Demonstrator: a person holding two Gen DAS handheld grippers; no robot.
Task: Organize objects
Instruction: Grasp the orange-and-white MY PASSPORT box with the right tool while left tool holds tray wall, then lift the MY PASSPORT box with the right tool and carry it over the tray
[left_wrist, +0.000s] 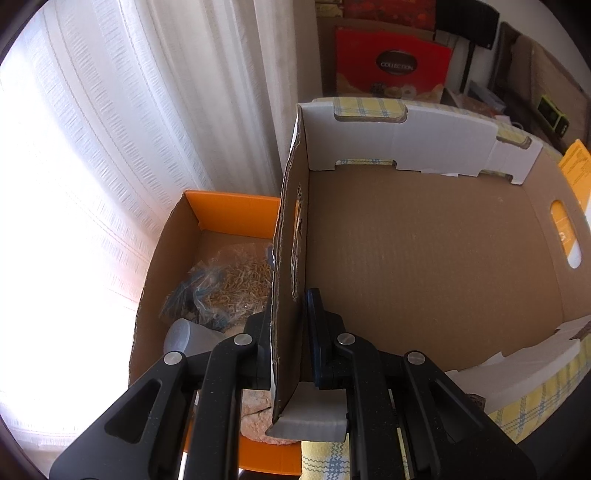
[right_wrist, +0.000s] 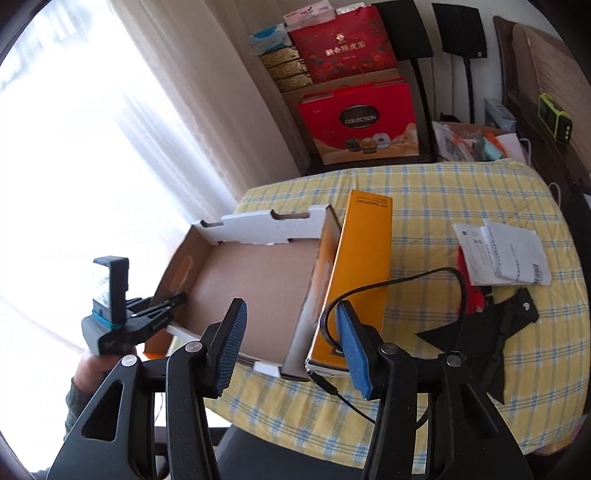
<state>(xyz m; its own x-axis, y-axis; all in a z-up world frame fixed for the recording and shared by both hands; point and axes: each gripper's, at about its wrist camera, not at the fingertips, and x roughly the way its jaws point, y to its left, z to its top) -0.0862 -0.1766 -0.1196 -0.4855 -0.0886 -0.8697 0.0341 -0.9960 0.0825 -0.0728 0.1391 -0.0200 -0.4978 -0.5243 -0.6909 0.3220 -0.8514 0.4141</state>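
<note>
The left gripper (left_wrist: 286, 332) is clamping the near side wall of the empty cardboard tray (right_wrist: 255, 280), one finger outside and one inside. The tray is sitting on the checked tablecloth (right_wrist: 461, 192), with its left end hanging past the table edge. The right gripper (right_wrist: 291, 343) is hovering with its jaws apart and holding nothing, aimed at the tray's near right corner and at the orange box (right_wrist: 360, 280) that is leaning on the tray's right wall.

To do this step well, the person is likely best off keeping the thin wall squarely between the pads, steadying the tray without twisting it, so the cardboard is not bending while the free gripper is bringing things in. The black cable (right_wrist: 388, 291) is looping right by the right fingers, so snagging is a risk.

Counted: one tray, one orange box, one cable, one small stack of papers (right_wrist: 502, 258), one black cloth piece (right_wrist: 480, 343), and a second carton (left_wrist: 207, 236) below holding bagged bits
</note>
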